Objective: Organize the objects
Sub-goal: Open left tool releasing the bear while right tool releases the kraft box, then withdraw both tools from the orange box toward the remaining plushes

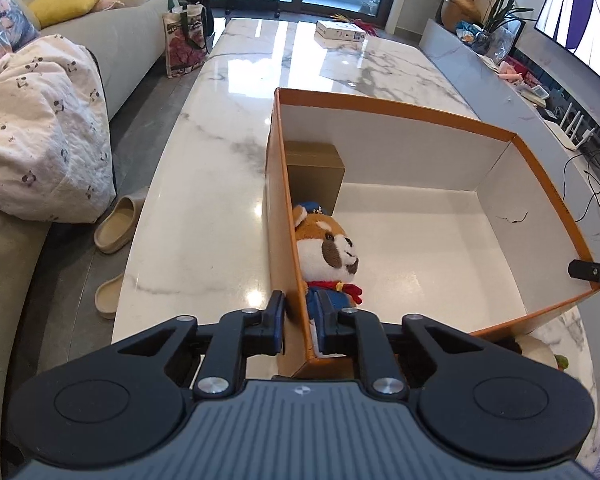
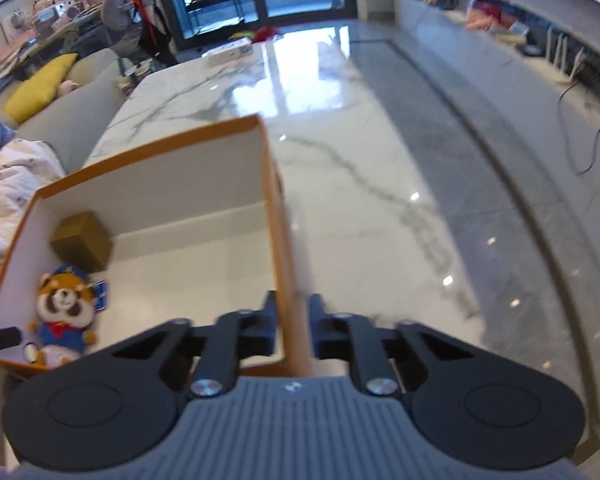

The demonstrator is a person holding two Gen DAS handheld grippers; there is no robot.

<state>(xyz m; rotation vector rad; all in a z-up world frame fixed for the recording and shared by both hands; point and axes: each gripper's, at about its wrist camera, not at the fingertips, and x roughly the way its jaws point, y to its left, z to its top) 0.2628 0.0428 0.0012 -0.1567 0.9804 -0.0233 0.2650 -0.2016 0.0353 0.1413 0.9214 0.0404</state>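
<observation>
Jaws of left gripper (image 1: 302,326) and right gripper (image 2: 294,328) clamp opposite walls of orange box (image 1: 396,110); judged best moved level and together across counter (image 1: 204,184).

A: Left wrist view: the box wall (image 1: 288,216) covers one side of the plush toy (image 1: 328,252), and the left gripper (image 1: 302,320) hides its legs. The small brown carton (image 1: 314,168) is partly behind the same wall.

B: The black tip at the right edge (image 1: 596,272)?

A: Cut off by the frame; only its end shows. The label on the far white packet (image 1: 340,31) is too small to read.

B: Right wrist view?

A: Blurred throughout. The box wall (image 2: 288,280) between the fingers smears, so pad contact is unclear. The toy's tag (image 2: 102,296) is unreadable.
</observation>
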